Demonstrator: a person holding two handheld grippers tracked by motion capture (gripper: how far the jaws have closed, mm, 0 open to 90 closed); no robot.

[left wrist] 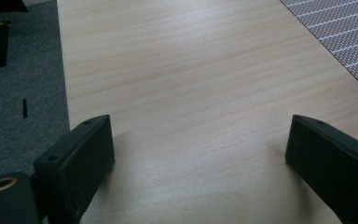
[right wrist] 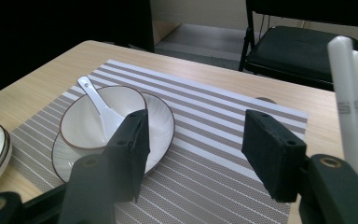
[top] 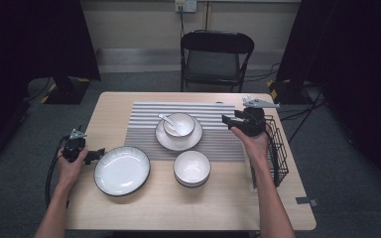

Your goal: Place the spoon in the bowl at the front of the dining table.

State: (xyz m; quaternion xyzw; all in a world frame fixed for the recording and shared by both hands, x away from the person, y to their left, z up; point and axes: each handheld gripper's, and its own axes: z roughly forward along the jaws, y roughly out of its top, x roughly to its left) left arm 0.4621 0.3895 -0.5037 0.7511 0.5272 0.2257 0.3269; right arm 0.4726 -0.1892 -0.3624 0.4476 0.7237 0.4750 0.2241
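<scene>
The left claw [top: 98,154] rests low at the left edge of the tabletop [top: 129,208], released, with bare wood between its jaws; it sits just beside the large black-rimmed plate [top: 122,170]. To the right of that plate stands a small stack of bowls [top: 192,167], partly on the striped placemat [top: 213,115]. Behind the stack, on the mat, a bowl [top: 180,123] sits on a saucer [top: 168,141], with a white spoon [top: 168,120] lying in the bowl. The right claw [top: 226,120] hovers over the mat's right part, released and holding nothing, its jaws pointed toward the bowl and saucer but well apart from them. A black wire basket [top: 279,158] stands at the tabletop's right edge.

Judged from this layout, the place setting is well advanced: the dishes are out and the spoon is in the bowl. Two white rod-shaped items [right wrist: 354,107] appear beside the right claw in its own view; they may be what is left to place.

The tabletop is light wood. Grey carpet [top: 337,163] surrounds it, a black folding chair [top: 216,59] stands beyond, and dark curtains [top: 30,39] hang at both sides.
</scene>
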